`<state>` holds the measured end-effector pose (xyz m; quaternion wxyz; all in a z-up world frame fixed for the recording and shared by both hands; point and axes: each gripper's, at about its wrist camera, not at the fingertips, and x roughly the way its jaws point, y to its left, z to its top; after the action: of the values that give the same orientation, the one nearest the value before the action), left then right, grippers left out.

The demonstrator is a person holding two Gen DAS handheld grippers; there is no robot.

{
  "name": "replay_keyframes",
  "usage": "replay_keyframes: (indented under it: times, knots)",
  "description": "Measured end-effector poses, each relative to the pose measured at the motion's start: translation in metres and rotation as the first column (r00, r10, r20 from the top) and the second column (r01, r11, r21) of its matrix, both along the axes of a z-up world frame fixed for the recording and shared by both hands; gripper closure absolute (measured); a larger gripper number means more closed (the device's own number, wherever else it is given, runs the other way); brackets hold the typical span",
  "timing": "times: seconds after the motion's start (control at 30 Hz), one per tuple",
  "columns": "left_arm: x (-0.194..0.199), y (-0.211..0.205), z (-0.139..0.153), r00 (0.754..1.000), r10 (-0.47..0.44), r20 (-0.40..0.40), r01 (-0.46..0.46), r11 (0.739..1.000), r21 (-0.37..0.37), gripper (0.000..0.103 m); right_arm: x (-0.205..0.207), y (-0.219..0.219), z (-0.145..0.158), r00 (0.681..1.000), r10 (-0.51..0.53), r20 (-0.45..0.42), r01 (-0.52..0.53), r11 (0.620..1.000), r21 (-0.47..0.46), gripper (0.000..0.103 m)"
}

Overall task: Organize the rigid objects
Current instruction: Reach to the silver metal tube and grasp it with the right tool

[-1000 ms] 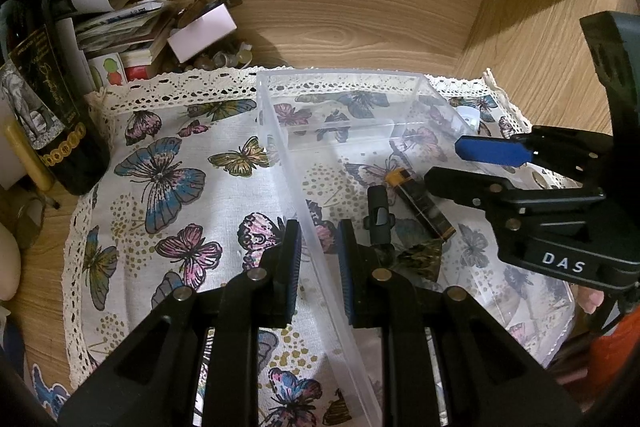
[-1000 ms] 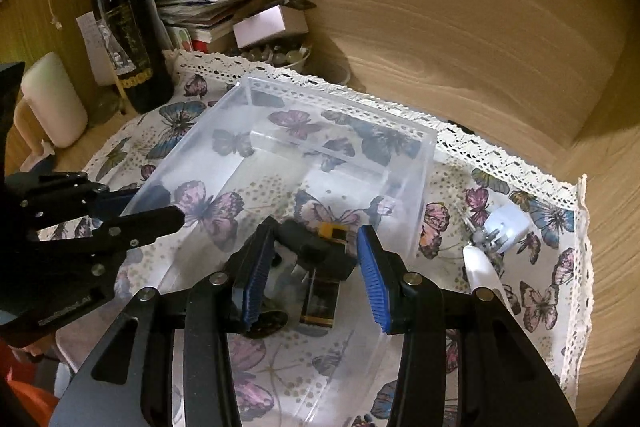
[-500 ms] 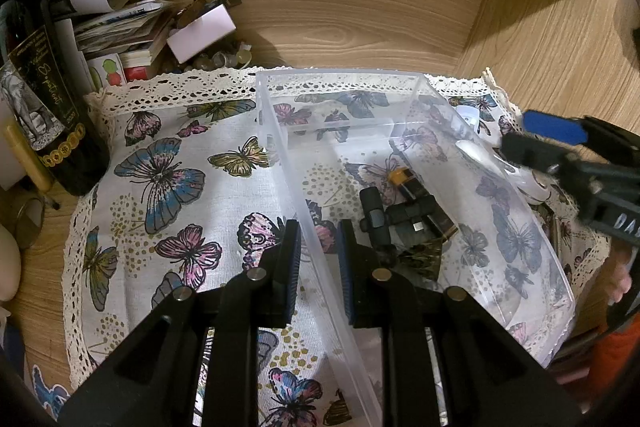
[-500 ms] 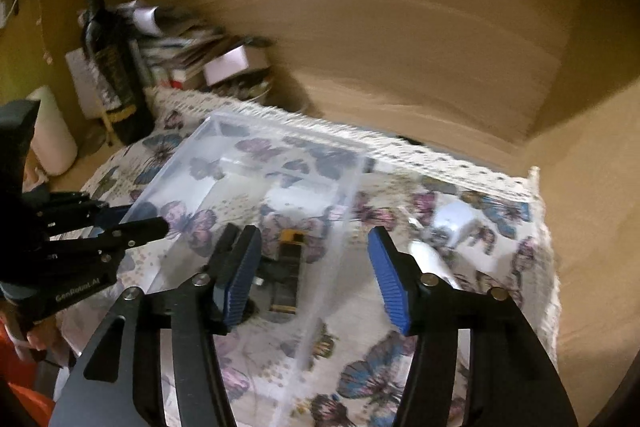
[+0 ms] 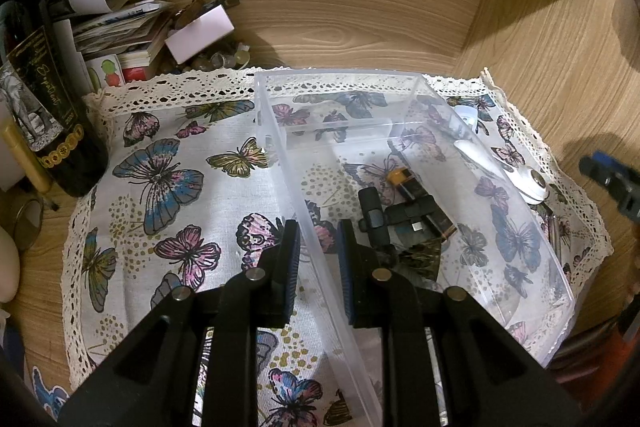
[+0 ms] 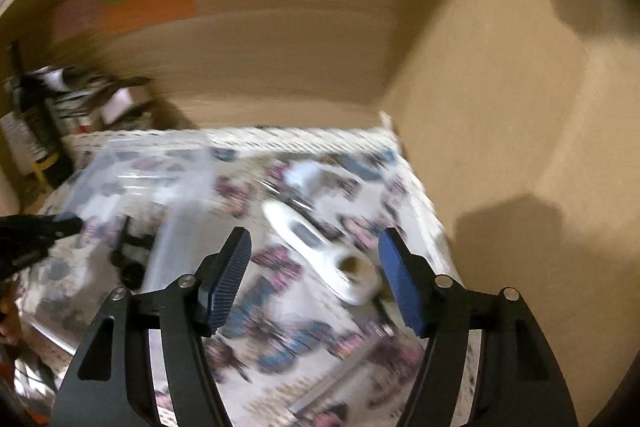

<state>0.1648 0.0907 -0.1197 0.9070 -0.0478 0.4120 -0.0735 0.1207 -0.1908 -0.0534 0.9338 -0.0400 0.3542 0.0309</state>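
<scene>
- A dark wine bottle (image 5: 44, 131) stood at the far left of the worktop, beside a heap of papers (image 5: 116, 23).
- The butterfly cloth (image 5: 168, 179) covered the middle of the worktop.
- The left hand-held gripper (image 5: 318, 247) was clamped on the near-left wall of the clear plastic box (image 5: 416, 83), one finger outside and one inside.
- Inside the box, just right of that gripper, lay a black clip-like piece (image 5: 396, 217) and an orange-capped battery (image 5: 416, 191), touching each other.
- Right of the box, on the cloth, lay a white thermometer-like device (image 6: 320, 251); the blur made its type uncertain.
- The right hand-held gripper (image 6: 316, 275) hung above that device with fingers wide apart, holding nothing.
</scene>
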Motion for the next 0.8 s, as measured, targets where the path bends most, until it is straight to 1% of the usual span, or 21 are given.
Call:
replay_keyframes:
  times: [0.1, 0.17, 0.33, 0.37, 0.4, 0.43, 0.47, 0.57, 0.63, 0.7, 0.8]
  knots:
    - [0.0, 0.0, 0.0, 1.0, 0.0, 0.0, 0.0, 1.0, -0.001, 0.085, -0.004, -0.02, -0.017, 0.996, -0.069, -0.048, 0.07, 0.997, 0.013, 0.04]
    - [0.0, 0.0, 0.0, 1.0, 0.001, 0.0, -0.001, 1.0, 0.0, 0.085, -0.008, -0.03, -0.031, 0.991, -0.095, -0.09, 0.098, 0.995, 0.033, 0.04]
    - [0.0, 0.0, 0.0, 1.0, 0.001, 0.0, -0.001, 1.0, 0.001, 0.085, -0.016, -0.037, -0.063, 0.976, -0.108, -0.19, 0.124, 0.99, 0.075, 0.04]
    - [0.0, 0.0, 0.0, 1.0, 0.001, 0.0, -0.001, 1.0, 0.0, 0.085, -0.017, -0.037, -0.068, 0.973, -0.101, -0.207, 0.119, 0.99, 0.078, 0.044]
    - [0.0, 0.0, 0.0, 1.0, 0.001, 0.0, -0.001, 1.0, 0.0, 0.085, -0.019, -0.036, -0.074, 0.97, -0.093, -0.223, 0.113, 0.991, 0.078, 0.05]
    - [0.0, 0.0, 0.0, 1.0, 0.002, 0.0, -0.002, 1.0, 0.0, 0.085, -0.02, -0.034, -0.078, 0.967, -0.087, -0.239, 0.107, 0.992, 0.072, 0.053]
    - [0.0, 0.0, 0.0, 1.0, 0.002, 0.0, -0.002, 1.0, 0.0, 0.085, -0.022, -0.034, -0.081, 0.966, -0.084, -0.244, 0.103, 0.993, 0.064, 0.057]
    - [0.0, 0.0, 0.0, 1.0, 0.001, 0.0, -0.001, 1.0, -0.002, 0.085, -0.024, -0.028, -0.087, 0.968, -0.087, -0.235, 0.095, 0.995, 0.024, 0.057]
    - [0.0, 0.0, 0.0, 1.0, 0.002, 0.0, -0.002, 1.0, -0.005, 0.085, -0.024, -0.027, -0.088, 0.971, -0.092, -0.219, 0.097, 0.995, 0.012, 0.064]
    - [0.0, 0.0, 0.0, 1.0, 0.002, 0.0, -0.002, 1.0, -0.009, 0.085, -0.024, -0.026, -0.087, 0.974, -0.099, -0.204, 0.103, 0.995, 0.005, 0.074]
    - [0.0, 0.0, 0.0, 1.0, 0.0, 0.003, 0.0, 1.0, -0.004, 0.085, -0.023, -0.024, -0.084, 0.977, -0.102, -0.187, 0.102, 0.995, -0.012, 0.079]
